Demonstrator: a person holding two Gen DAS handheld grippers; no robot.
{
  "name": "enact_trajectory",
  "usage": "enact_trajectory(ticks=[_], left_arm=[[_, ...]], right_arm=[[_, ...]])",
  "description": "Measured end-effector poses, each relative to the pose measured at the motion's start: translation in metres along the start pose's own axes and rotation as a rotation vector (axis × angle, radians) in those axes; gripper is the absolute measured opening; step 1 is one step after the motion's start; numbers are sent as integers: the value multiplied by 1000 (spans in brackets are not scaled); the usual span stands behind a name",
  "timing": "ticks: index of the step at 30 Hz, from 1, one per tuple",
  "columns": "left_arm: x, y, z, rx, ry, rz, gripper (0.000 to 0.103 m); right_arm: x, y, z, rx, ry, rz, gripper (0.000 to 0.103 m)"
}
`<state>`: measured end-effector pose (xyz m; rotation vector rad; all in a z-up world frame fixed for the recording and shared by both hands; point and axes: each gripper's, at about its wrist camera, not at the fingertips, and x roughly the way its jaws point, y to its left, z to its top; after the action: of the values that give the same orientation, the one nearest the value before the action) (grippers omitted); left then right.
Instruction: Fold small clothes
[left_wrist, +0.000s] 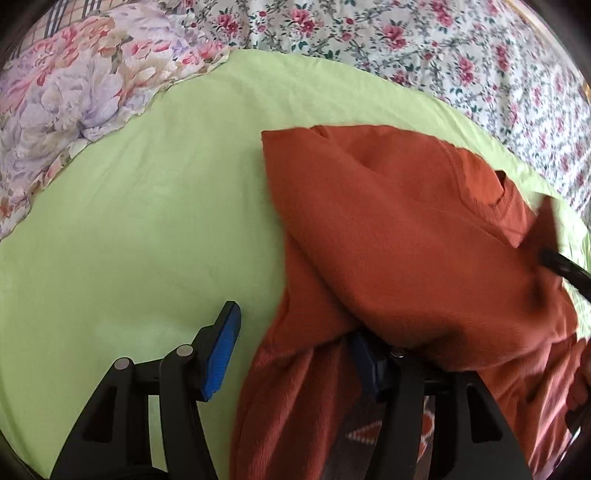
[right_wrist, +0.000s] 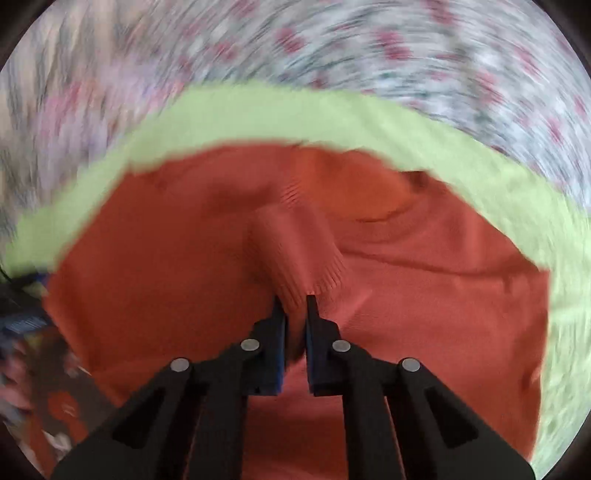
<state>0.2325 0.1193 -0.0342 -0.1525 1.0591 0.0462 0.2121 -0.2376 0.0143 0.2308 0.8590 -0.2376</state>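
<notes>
Right wrist view showed my right tool (right_wrist: 295, 314) pinched shut on the sweater (right_wrist: 406, 295) cuff (right_wrist: 306, 258) at 12 o'clock, to fold that sleeve across, while my left tool (left_wrist: 295, 339) gaped half open, fabric draped over one finger.

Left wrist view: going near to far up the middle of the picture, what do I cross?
Left gripper → orange sweater → green sheet → rose-print bedspread.

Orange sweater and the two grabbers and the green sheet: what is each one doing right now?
Orange sweater: partly folded, bunched, lying on the sheet.
Sweater cuff: pinched and lifted by the right gripper.
Right gripper: shut on the cuff.
Left gripper: open, sweater draped over one finger, nothing pinched.
Green sheet: spread flat.
Floral bedding: lying beyond the sheet.
</notes>
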Motion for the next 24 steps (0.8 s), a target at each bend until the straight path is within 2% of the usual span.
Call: enact_trajectory(ticks=[2, 5, 6, 8, 9, 11, 13, 16, 19, 20, 21, 22, 24], left_arm=[[1, 1, -2, -9, -6, 4, 59], [-2, 2, -6, -18, -21, 11, 59], [-3, 3, -7, -20, -24, 14, 59], [-5, 7, -8, -40, -33, 13, 59], [-7, 9, -9, -52, -36, 12, 59], [-9, 14, -9, -87, -45, 24, 59], [-10, 20, -8, -123, -50, 35, 59], [-10, 25, -9, -143, -50, 28, 59], [-10, 26, -10, -149, -52, 32, 59], [-9, 27, -9, -154, -50, 33, 59], [-8, 27, -9, -158, -47, 32, 59], [-8, 27, -9, -160, -48, 32, 59], [-8, 26, -10, -158, -50, 34, 59]], right_arm=[[-21, -40, -8, 150, -46, 15, 10], [-30, -88, -33, 337, -38, 43, 11], [-28, -96, -39, 377, -15, 39, 14], [-28, -119, -60, 476, 21, 35, 29], [-30, -125, -67, 509, 12, 57, 36], [-37, -134, -74, 559, -14, 106, 40], [-40, -135, -72, 573, -28, 135, 55], [-34, -130, -62, 572, -20, 130, 61], [-26, -131, -54, 580, 0, 90, 59], [-22, -129, -50, 553, 1, 91, 51], [-22, -129, -49, 539, 2, 94, 16], [-26, -128, -45, 529, -28, 114, 10], [-39, -127, -40, 507, -107, 120, 10]])
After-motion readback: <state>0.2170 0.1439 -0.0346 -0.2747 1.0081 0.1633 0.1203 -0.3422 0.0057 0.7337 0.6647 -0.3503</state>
